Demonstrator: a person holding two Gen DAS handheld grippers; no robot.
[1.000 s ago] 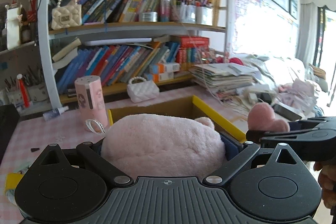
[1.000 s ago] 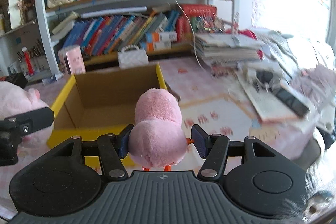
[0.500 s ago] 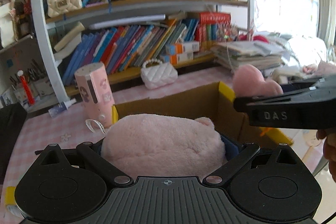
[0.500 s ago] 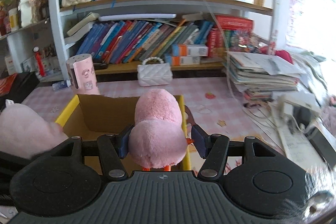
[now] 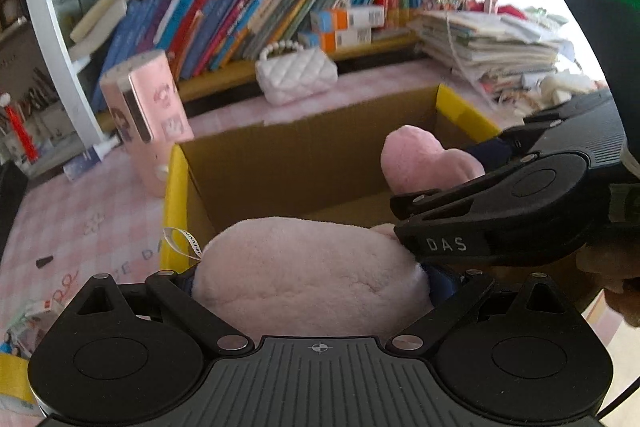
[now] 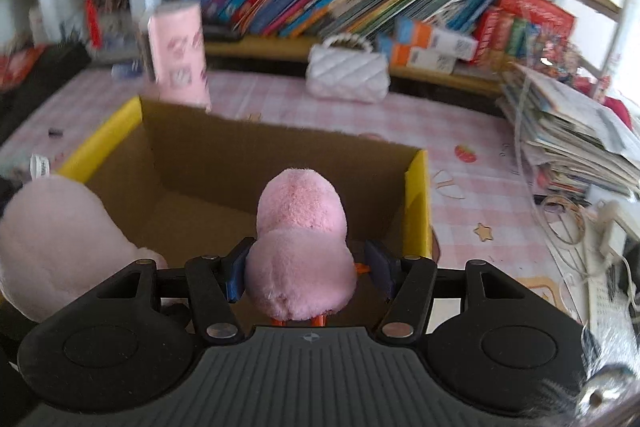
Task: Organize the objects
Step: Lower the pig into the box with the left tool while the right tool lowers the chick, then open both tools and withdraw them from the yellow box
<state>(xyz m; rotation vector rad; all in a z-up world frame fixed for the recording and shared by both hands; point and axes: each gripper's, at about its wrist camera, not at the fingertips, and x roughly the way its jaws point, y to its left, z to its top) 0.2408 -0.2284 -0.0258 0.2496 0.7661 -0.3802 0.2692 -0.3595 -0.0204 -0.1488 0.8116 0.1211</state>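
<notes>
The larger pink plush (image 5: 312, 271) is sitting clamped in the left gripper (image 5: 316, 279) jaws, low in frame over the cardboard box (image 5: 304, 163) on the worktop. The right gripper (image 6: 306, 267) jaws are gripping the smaller pink plush (image 6: 300, 247) centre frame, apparently both poised for dropping inside.

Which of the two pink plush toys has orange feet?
The smaller, darker pink plush in the right gripper: orange feet poke out beneath it. The big pale plush in the left gripper shows none.
</notes>
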